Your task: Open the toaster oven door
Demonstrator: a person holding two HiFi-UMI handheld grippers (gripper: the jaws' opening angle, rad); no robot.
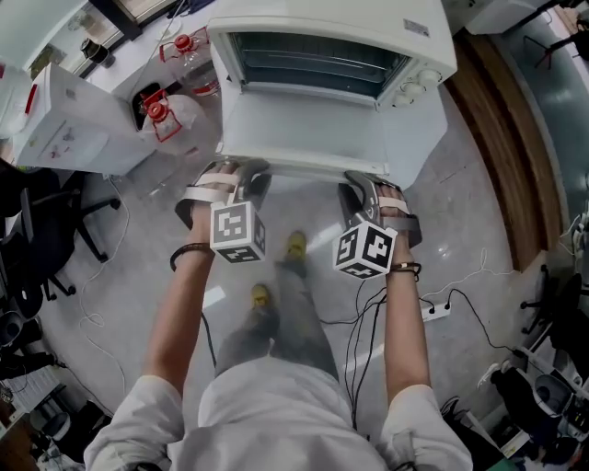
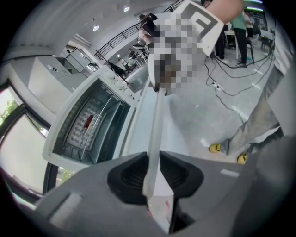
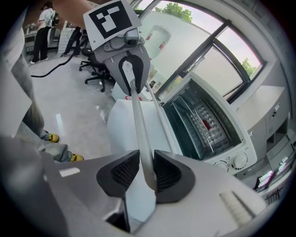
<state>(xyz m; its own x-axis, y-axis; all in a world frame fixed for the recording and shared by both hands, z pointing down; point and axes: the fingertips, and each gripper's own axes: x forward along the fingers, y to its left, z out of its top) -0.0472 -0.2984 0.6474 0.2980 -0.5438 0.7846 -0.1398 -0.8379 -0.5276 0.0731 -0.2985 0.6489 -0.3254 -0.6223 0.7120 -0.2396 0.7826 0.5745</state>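
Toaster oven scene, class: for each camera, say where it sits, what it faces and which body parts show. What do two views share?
Head view: on the head, looking steeply down at the toaster oven, its door lowered; forearms, legs, left gripper, right gripper.
Left gripper view: on that gripper, jaws clamping the door handle, facing the right gripper; shoes.
Right gripper view: mirrored, facing the left gripper; shoes.
Shared: door handle, oven cavity.

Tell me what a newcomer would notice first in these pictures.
The white toaster oven at the top of the head view stands out first, its door folded down nearly flat so the dark inside shows. Next come the left gripper and the right gripper, each with its tongs clamped on the door's handle bar at the front edge. Each carries a black-and-white marker cube.
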